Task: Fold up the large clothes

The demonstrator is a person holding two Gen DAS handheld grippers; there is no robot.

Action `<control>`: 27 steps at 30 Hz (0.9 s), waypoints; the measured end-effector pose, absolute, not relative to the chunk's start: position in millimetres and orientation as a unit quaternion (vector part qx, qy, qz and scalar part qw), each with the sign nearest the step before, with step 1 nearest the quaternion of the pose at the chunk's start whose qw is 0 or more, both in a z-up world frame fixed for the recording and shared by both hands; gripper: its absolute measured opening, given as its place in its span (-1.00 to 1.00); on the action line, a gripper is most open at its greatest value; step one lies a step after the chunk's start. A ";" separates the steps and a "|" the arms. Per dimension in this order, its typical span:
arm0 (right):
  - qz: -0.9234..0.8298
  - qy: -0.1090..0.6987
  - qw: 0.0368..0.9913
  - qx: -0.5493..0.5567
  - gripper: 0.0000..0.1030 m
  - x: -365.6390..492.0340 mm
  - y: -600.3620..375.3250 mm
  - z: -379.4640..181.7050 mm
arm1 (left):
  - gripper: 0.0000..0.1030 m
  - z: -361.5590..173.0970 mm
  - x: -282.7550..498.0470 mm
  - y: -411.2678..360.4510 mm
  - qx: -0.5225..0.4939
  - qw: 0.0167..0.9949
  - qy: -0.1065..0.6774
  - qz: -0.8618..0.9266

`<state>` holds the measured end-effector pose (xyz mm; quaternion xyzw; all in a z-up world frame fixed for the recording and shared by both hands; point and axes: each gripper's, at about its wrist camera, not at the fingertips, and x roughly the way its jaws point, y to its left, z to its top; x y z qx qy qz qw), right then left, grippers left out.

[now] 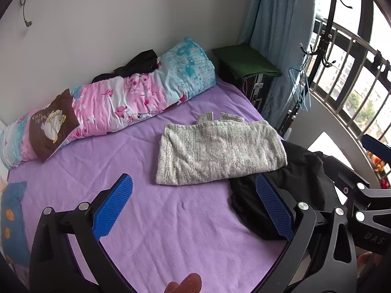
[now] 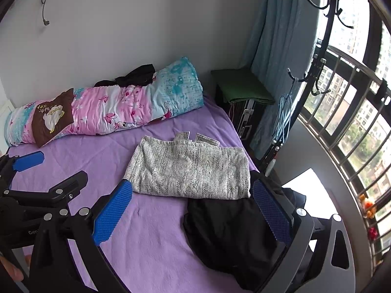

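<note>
Here my left gripper [image 1: 193, 210] hangs wide and empty over the purple bed [image 1: 146, 219]; ahead of it lies the grey knit [image 1: 217, 151], apparently already folded. My right gripper [image 2: 193, 212], equally wide, frames the crumpled black garment [image 2: 232, 239], whose near edge is cut off.

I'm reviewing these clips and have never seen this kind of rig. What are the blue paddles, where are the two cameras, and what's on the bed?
There is no robot: a person holds a gripper in each hand. The blue paddles are each gripper's two fingers. Each picture comes from a camera on one gripper, looking forward between its fingers. The left gripper and right gripper are both open and hold nothing. On the purple bed lies a folded grey sweater, with a crumpled black garment beside it, near the bed's edge. A rolled floral quilt lies along the wall.
</note>
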<state>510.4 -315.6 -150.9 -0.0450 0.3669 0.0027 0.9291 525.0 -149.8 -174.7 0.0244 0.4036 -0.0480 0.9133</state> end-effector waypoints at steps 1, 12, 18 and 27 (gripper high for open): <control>0.002 0.367 0.929 -0.045 0.89 510.0 -315.5 -150.6 | 0.89 -174.8 525.0 -149.9 0.025 0.913 0.403 -0.048; 0.002 0.367 0.929 -0.046 0.89 509.2 -315.5 -150.7 | 0.89 -173.0 523.8 -149.3 0.029 0.913 0.403 -0.049; 0.000 0.363 0.931 -0.046 0.89 505.5 -314.9 -149.7 | 0.89 -173.8 523.7 -150.0 0.028 0.913 0.404 -0.048; 0.001 0.365 0.930 -0.046 0.89 504.0 -315.6 -148.9 | 0.89 -171.7 523.0 -149.3 0.032 0.913 0.403 -0.046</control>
